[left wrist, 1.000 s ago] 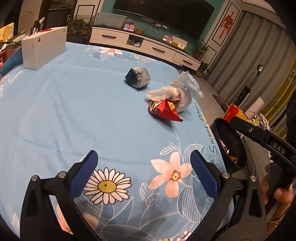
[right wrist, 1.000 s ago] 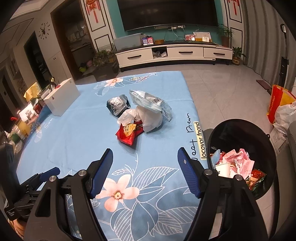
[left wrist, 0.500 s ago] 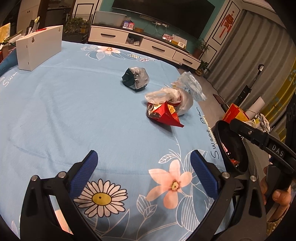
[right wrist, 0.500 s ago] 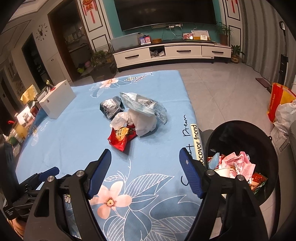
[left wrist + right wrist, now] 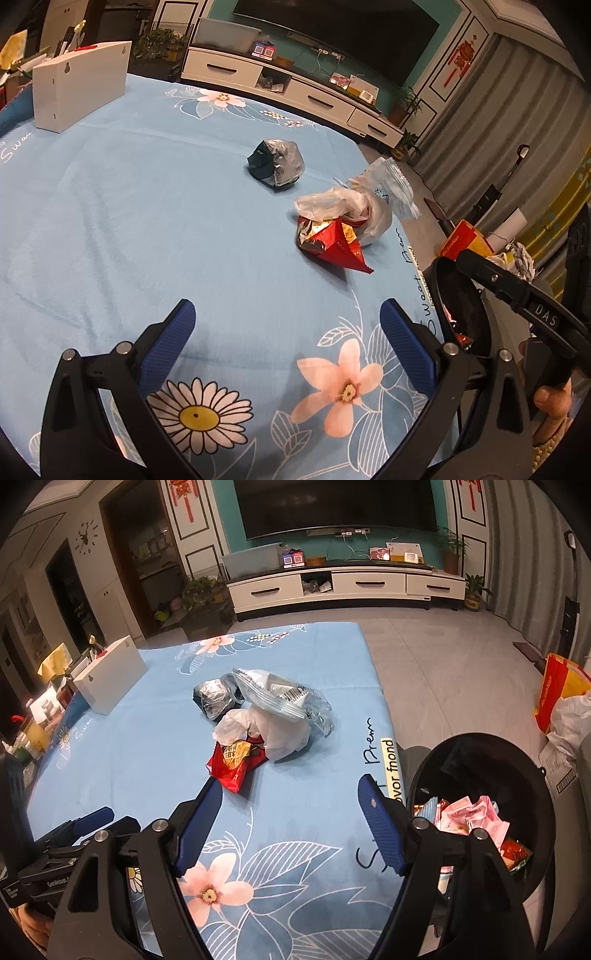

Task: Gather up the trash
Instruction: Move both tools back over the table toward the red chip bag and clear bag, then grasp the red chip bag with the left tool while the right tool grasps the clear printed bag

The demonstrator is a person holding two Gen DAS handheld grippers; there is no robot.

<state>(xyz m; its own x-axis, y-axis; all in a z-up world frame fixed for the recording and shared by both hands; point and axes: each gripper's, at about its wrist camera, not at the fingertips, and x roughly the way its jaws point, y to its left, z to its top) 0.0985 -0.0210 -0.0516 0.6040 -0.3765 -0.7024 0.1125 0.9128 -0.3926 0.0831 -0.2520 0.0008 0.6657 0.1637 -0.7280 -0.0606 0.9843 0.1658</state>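
Surface under inspection is a table with a blue floral cloth (image 5: 129, 746). At its far left stands a white box (image 5: 110, 679), well apart from the trash. The left gripper (image 5: 286, 334) is over the near part of the cloth, jaws standing wide, blue pads clear of everything, nothing between them. Ahead of it, toward the right edge of the cloth, lies the trash: a crumpled dark and silver wrapper (image 5: 277, 164) on its own farther back, then a cluster of a white plastic bag (image 5: 340, 206), a clear printed packet (image 5: 391, 188) behind it, and a red snack wrapper (image 5: 332, 240) in front, the three touching one another.

The right gripper (image 5: 290, 812) likewise stands with jaws apart and empty, above the cloth; the red snack wrapper (image 5: 236, 764) lies just beyond its left pad, whether touching cannot be told. To the right, off the table edge, a black bin (image 5: 517, 768) sits on the floor side, already holding pink and red wrappers (image 5: 472, 812). Part of a hand (image 5: 550, 398) shows at the right margin of the left view.
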